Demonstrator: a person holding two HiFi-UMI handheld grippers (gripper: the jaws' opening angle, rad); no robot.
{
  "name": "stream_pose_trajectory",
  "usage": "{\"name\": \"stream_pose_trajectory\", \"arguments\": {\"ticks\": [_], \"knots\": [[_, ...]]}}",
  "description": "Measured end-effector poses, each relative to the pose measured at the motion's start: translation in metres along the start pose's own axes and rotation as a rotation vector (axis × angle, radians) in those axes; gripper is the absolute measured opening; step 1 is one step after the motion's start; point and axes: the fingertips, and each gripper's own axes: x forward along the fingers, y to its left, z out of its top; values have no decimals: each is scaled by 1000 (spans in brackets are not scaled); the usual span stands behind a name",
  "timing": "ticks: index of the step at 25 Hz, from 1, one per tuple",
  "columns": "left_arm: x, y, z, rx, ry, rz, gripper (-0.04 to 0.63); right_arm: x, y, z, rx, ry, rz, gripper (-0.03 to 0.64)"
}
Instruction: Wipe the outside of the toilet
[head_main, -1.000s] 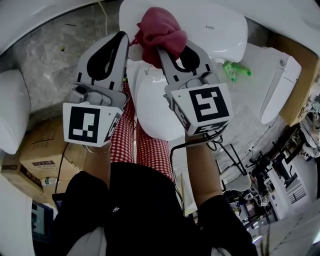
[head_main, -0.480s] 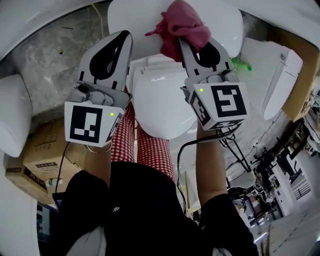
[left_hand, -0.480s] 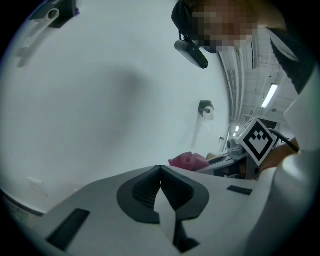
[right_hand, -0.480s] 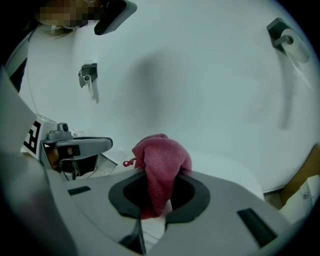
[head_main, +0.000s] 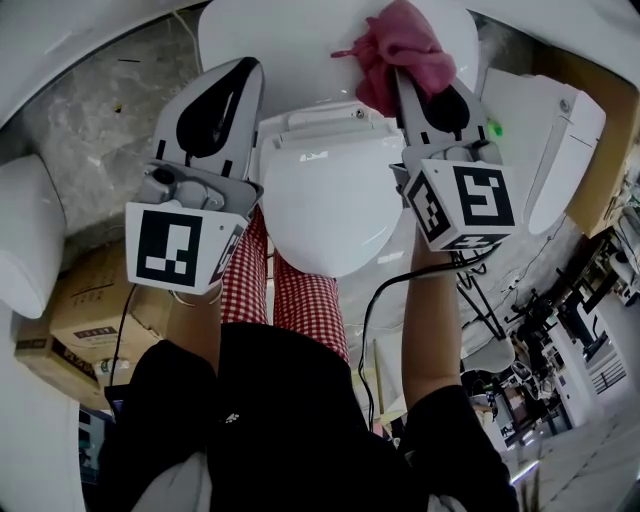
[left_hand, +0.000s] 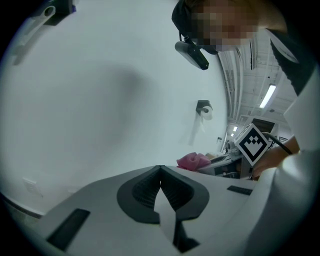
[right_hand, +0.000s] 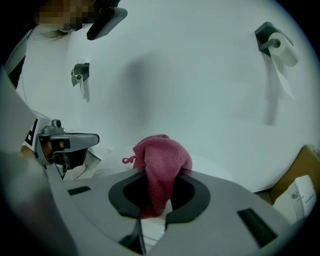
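Observation:
A white toilet stands below me, with its closed seat lid (head_main: 330, 200) in the middle and its tank lid (head_main: 290, 40) at the top of the head view. My right gripper (head_main: 408, 72) is shut on a pink cloth (head_main: 405, 48) and holds it against the right part of the tank lid. The right gripper view shows the cloth (right_hand: 162, 160) bunched between the jaws and hanging through them. My left gripper (head_main: 245, 68) hovers beside the toilet's left side, shut and holding nothing. Its tips (left_hand: 160, 169) meet, with the cloth (left_hand: 194, 161) visible beyond them.
Cardboard boxes (head_main: 75, 310) lie on the floor at the left beside a white fixture (head_main: 25, 235). Another white toilet (head_main: 560, 170) stands at the right, with a small green item (head_main: 493, 128) near it. A toilet-paper holder (right_hand: 277, 42) hangs on the wall. The person's checked trousers (head_main: 300, 300) are near the bowl.
My right gripper has carried the pink cloth rightward and farther back across the tank lid. The left gripper has stayed nearly still.

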Motion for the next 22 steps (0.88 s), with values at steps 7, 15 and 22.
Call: {"name": "stream_pose_trajectory", "arguments": {"ticks": [7, 15, 22], "knots": [[6, -9, -4, -2, 9, -18, 6, -7, -23, -5, 15, -13, -48, 74], [10, -19, -8, -2, 18, -31, 6, -20, -58, -17, 41, -19, -126, 74], [14, -27, -10, -2, 20, -47, 6, -26, -83, -27, 39, -16, -193, 73]]}}
